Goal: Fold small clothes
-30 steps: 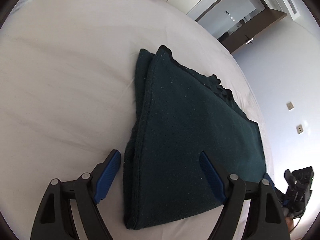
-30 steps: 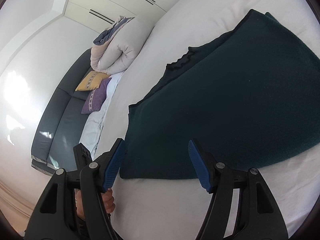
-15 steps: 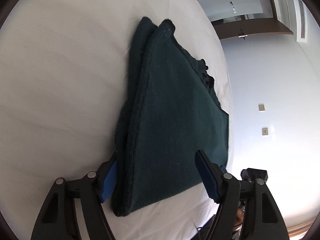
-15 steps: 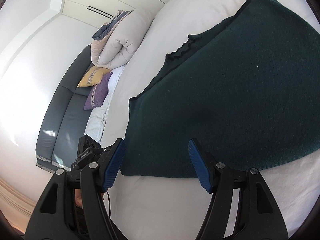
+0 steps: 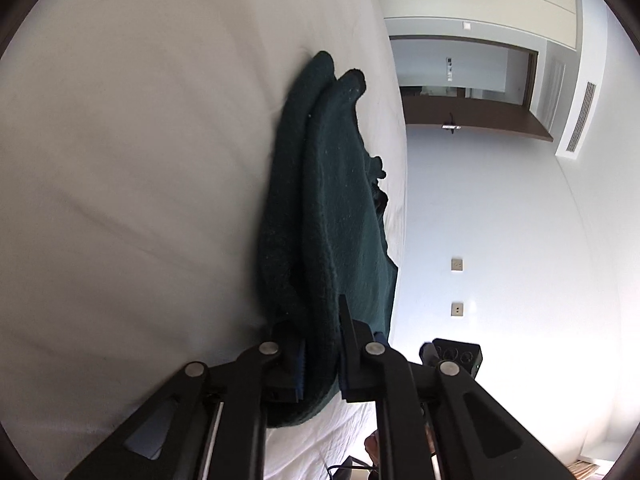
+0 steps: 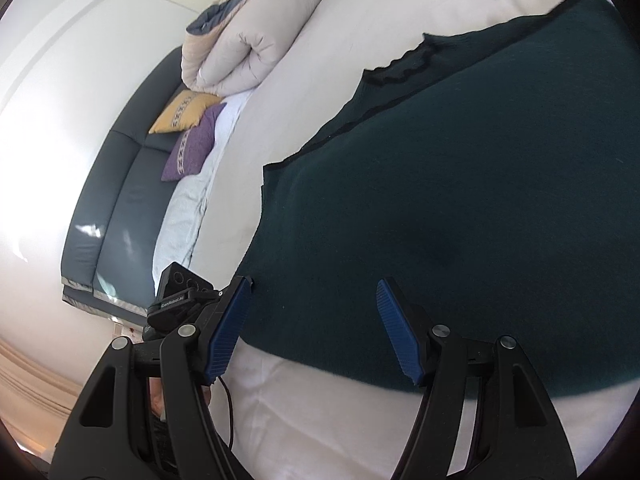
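Left wrist view: left gripper (image 5: 320, 354) clamped on near corner of dark green knit garment (image 5: 328, 216), both stacked layers pinched between the pads. Garment lies folded in half on white bed (image 5: 140, 160), running away from camera. Fabric looks thick, fuzzy, soft and limp, probably light; it should sag and drape once lifted, not slippery. Corner grip through both layers seems right so layers don't slide apart. Pads mostly buried in cloth; far end of garment foreshortened, underside hidden. Right gripper's housing (image 5: 458, 354) only partly seen at bed edge.

Right wrist view: right gripper (image 6: 314, 330) wide open, blue pads hovering over the near hem of the garment (image 6: 460, 208), not touching as far as I can tell. Best hold here, judging by layout: the near left corner by the left pad. Garment cut off at right frame edge; dark-trimmed neckline or armhole edge (image 6: 396, 72) hard to identify. Rolled duvet (image 6: 240, 48) and two cushions (image 6: 188, 128) further back.
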`<state>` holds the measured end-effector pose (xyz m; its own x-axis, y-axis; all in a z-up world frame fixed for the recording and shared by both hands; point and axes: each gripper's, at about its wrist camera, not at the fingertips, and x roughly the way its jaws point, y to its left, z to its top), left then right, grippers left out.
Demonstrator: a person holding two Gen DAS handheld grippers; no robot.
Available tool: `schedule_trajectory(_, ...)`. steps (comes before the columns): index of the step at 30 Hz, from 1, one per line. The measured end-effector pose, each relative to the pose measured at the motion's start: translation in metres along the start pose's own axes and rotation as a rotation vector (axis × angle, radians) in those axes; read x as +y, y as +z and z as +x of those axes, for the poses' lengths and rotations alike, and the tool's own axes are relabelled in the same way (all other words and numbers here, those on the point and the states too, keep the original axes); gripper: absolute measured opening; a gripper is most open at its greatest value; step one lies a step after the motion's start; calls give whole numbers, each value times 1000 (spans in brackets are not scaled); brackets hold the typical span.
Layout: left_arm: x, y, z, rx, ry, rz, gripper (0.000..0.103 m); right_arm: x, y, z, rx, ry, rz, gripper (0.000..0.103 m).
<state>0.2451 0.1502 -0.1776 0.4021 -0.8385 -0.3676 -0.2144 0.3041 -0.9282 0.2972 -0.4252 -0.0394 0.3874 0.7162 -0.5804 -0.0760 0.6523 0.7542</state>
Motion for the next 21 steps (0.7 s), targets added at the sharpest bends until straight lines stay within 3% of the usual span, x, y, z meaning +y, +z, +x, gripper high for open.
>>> schedule_trajectory(6, 0, 0, -4, -50, -29, 1, 10, 5, 27, 49, 46, 10, 18, 65)
schedule_trajectory(10, -17, -1, -5, -74, -5, 48, 9, -13, 39, 77, 76, 41, 77, 65)
schedule_trajectory(16, -80, -6, 11, -85, 48, 192, 9, -27, 44, 72, 74, 151, 160, 65)
schedule_trajectory(21, -158, -22, 51, -49, 91, 367, 9, -45, 59, 42, 33, 270, 247, 65)
